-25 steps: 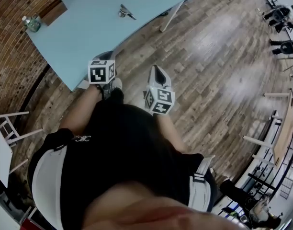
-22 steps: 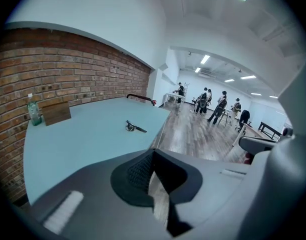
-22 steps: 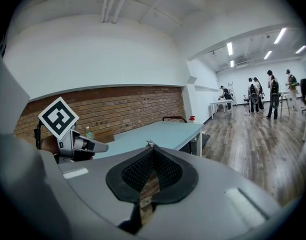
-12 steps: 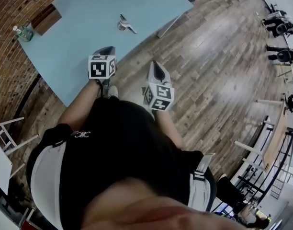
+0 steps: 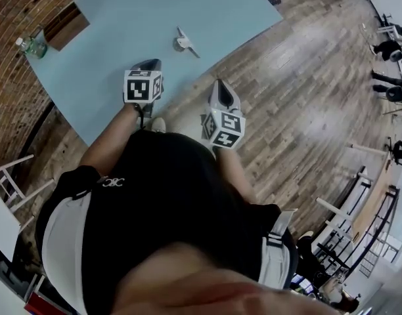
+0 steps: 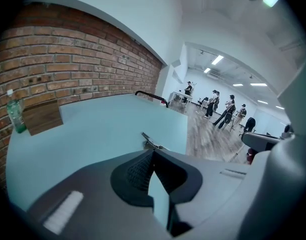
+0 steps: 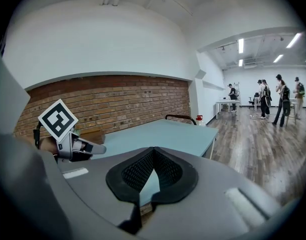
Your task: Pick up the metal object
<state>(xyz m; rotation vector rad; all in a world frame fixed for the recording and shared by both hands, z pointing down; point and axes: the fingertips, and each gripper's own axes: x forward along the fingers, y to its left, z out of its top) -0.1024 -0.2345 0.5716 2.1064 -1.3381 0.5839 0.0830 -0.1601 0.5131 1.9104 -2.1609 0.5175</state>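
Note:
The metal object [image 5: 185, 42], a small silvery clip-like piece, lies on the light blue table [image 5: 109, 18], toward its near edge. In the left gripper view the metal object [image 6: 152, 143] shows just beyond the jaw tips. My left gripper [image 5: 148, 65] is over the table's near edge, short of the object, shut and empty. My right gripper [image 5: 220, 88] hangs over the wooden floor beside the table, to the right of the object, also shut with nothing in it. The left gripper [image 7: 68, 144] appears in the right gripper view at the left.
A green-capped bottle [image 5: 31, 45] and a wooden box [image 5: 64, 26] stand at the table's far side by the brick wall [image 5: 17, 97]. A white chair [image 5: 10, 176] is at the left. Several people [image 6: 218, 106] stand far off across the room.
Both grippers have moved forward toward the table. The left one has gone from in front of the table's edge to above it, closer to the metal object.

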